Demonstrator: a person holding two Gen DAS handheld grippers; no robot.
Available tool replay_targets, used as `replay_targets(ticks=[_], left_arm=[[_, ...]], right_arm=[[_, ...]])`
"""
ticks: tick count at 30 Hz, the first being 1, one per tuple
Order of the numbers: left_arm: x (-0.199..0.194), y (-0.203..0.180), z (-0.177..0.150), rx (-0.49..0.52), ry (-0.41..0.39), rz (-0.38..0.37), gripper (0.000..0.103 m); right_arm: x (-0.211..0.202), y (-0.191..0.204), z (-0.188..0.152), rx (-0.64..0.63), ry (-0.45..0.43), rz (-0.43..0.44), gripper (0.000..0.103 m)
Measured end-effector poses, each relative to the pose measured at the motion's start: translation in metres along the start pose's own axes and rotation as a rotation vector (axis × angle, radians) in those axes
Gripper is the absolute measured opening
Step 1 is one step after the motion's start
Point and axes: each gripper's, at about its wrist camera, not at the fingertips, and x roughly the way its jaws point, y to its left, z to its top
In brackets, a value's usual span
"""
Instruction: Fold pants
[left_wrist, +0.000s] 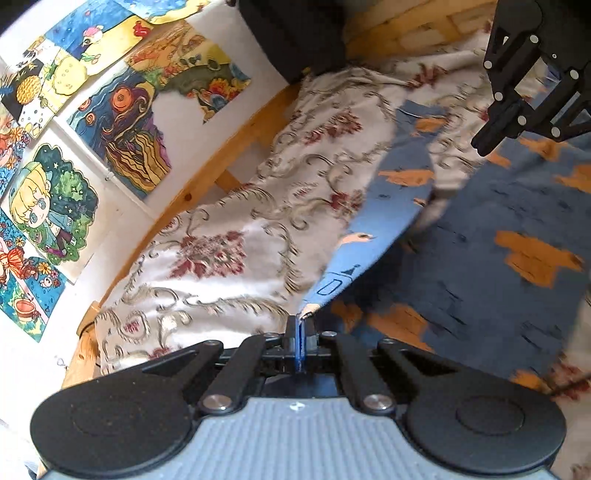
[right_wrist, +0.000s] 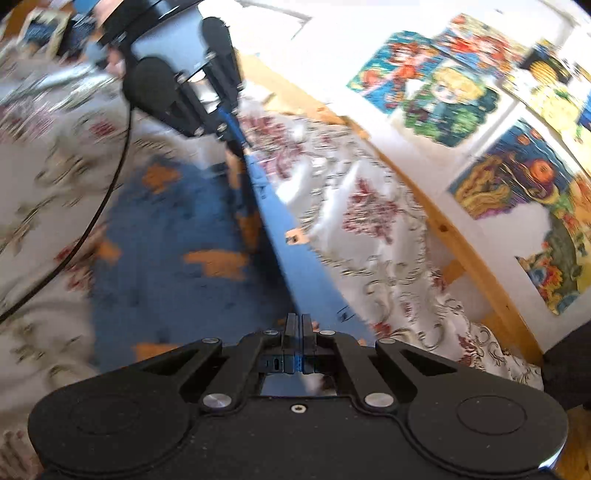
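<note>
- Left wrist view, surface: a bed under a cream bedspread (left_wrist: 229, 254) woven with dark red flowers and grey scrolls; a pale wooden bed frame (left_wrist: 207, 173) curves along its far side.
- Left wrist view, room: white wall behind the frame, hung with bright drawings (left_wrist: 122, 110); a dark cushion-like shape (left_wrist: 295, 37) sits at the head end, its nature unclear.
- Left wrist view, task item: blue pants (left_wrist: 480, 229) with orange patches lie spread over the bedspread to the right; one edge is lifted into a taut strip.
- Left wrist view, tools: the left tool (left_wrist: 301, 325) has its fingers pressed together on a corner of that lifted edge. The right tool (left_wrist: 491, 142) shows at the upper right, above the pants; from here I cannot tell how its fingers stand.
- Left wrist view, open room: bare bedspread lies between the lifted edge and the frame.
- Right wrist view (blurred), surface and room: same bedspread, frame and drawings on the wall to the right.
- Right wrist view, tools: the right tool (right_wrist: 295, 325) is pinched on the blue fabric; the taut edge stretches away to the left tool, which grips its far end.
- Right wrist view, edges: a black cable (right_wrist: 99, 206) trails across the bedspread at left, beside the pants.
</note>
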Motion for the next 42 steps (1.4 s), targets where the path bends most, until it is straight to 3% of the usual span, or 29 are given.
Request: replay_targets(ticks=[3,5,7,10,16,17,19,23,28,33,38,39,42], left_arm=[[-0.006,-0.011,-0.005,-0.016,0.016,0.009,0.001],[-0.007,-0.007,-0.005,-0.069,0.024,0.007,0.001],[-0.006,-0.002,-0.002,-0.097,0.023,0.008,0.001],[-0.006,0.004,0.001,-0.112,0.025,0.003,0.001],[-0.007,0.009,0.003,-0.117,0.027,-0.013,0.001],[-0.008,0.009,0.004,-0.116,0.026,-0.013,0.001],[-0.009,0.009,0.003,-0.111,0.026,-0.012,0.001],[-0.011,0.005,0.000,-0.102,0.025,-0.015,0.001],[-0.016,-0.008,-0.011,-0.098,0.041,-0.042,0.001],[-0.025,-0.034,-0.033,-0.071,0.076,-0.100,0.001],[-0.024,-0.059,-0.049,-0.041,0.115,-0.108,0.001],[-0.024,-0.061,-0.051,-0.045,0.118,-0.104,0.002],[-0.022,-0.061,-0.055,-0.072,0.128,-0.090,0.010]], right_arm=[[0.010,0.013,-0.003,-0.010,0.034,-0.005,0.002],[0.024,0.010,-0.006,0.013,0.049,-0.049,0.023],[0.040,0.006,-0.008,0.028,0.062,-0.091,0.036],[0.069,0.004,-0.011,0.012,0.086,-0.101,0.037],[0.117,0.017,-0.017,-0.077,0.100,-0.169,0.037],[0.123,0.017,-0.018,-0.089,0.101,-0.194,0.028],[0.128,0.012,-0.019,-0.067,0.107,-0.217,0.001],[0.106,0.004,-0.018,-0.034,0.082,-0.230,0.000],[0.044,0.014,-0.010,-0.082,0.105,-0.190,0.000],[-0.015,0.063,-0.001,-0.056,0.183,-0.075,0.000],[-0.014,0.105,-0.007,-0.008,0.228,-0.038,0.000],[-0.012,0.110,-0.008,-0.035,0.223,-0.044,0.002],[-0.011,0.114,-0.010,-0.073,0.203,-0.079,0.033]])
